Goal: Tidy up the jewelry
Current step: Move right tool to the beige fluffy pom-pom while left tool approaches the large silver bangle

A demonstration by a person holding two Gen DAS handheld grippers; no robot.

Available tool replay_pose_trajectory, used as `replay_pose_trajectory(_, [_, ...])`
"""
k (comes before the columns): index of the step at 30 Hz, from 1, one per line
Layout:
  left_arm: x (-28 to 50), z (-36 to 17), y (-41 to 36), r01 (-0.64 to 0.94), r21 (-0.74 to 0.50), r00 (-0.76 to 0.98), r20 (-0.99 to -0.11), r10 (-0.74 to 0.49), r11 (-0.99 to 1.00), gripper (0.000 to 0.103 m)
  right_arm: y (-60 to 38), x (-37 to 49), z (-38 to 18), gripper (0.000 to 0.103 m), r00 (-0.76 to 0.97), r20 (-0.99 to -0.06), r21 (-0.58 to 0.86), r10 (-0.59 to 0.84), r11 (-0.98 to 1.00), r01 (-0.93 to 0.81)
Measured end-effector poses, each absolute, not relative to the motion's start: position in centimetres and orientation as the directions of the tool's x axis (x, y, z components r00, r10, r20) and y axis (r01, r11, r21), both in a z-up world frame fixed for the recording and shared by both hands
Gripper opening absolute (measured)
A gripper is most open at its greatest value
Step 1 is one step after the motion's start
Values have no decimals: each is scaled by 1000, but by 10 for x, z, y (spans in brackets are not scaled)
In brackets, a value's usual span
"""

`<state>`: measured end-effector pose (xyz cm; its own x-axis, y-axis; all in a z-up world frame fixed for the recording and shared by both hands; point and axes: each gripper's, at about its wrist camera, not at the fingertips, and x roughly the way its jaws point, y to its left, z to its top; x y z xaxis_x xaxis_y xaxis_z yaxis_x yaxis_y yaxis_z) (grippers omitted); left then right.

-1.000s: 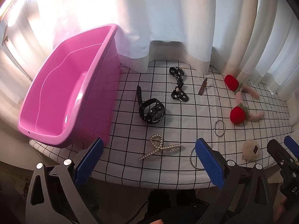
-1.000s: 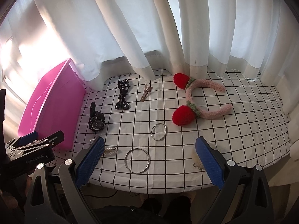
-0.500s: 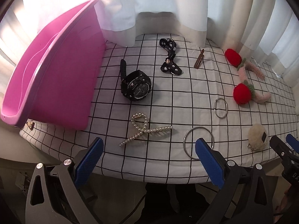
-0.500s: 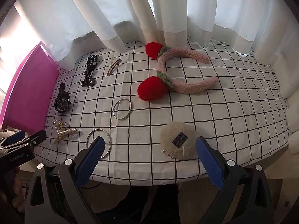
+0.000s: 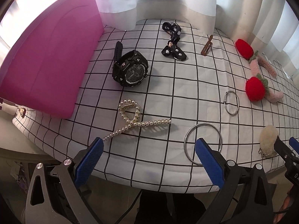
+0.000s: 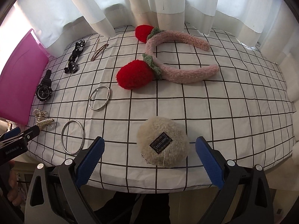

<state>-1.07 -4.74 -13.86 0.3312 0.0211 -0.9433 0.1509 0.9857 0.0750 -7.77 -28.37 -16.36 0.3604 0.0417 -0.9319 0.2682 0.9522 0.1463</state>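
While both tools are held spread and empty, the left tool (image 5: 148,155) before the pearl clip (image 5: 134,120) and the right tool (image 6: 149,155) around the fluffy pouch (image 6: 162,142), either item could be nudged off the bench (image 6: 233,121) edge.

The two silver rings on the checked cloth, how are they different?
The near bangle is a bigger, plain closed hoop; the far bangle is smaller and has a little clasp bump on its rim. The near bangle lies by the cloth's front edge, the far bangle nearer the strawberry headband. Both are thin, silver and lie flat.
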Motion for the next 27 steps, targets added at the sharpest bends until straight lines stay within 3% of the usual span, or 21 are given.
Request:
replay_pose_trajectory(10, [-13, -167, -40, 120, 30, 332, -943, -12, 992, 97, -283, -68, -186, 93, 350, -937, 89, 6, 971, 222])
replay_pose_trajectory(16, [-15, -179, -40, 133, 14, 350, -936, -34, 991, 97, -288, -71, -202, 93, 344, -938, 128, 46, 967, 219])
replay_pose_trajectory(27, [-26, -193, -54, 161, -63, 327, -938, -113, 985, 97, -291, -67, -220, 93, 323, -946, 38, -36, 975, 219])
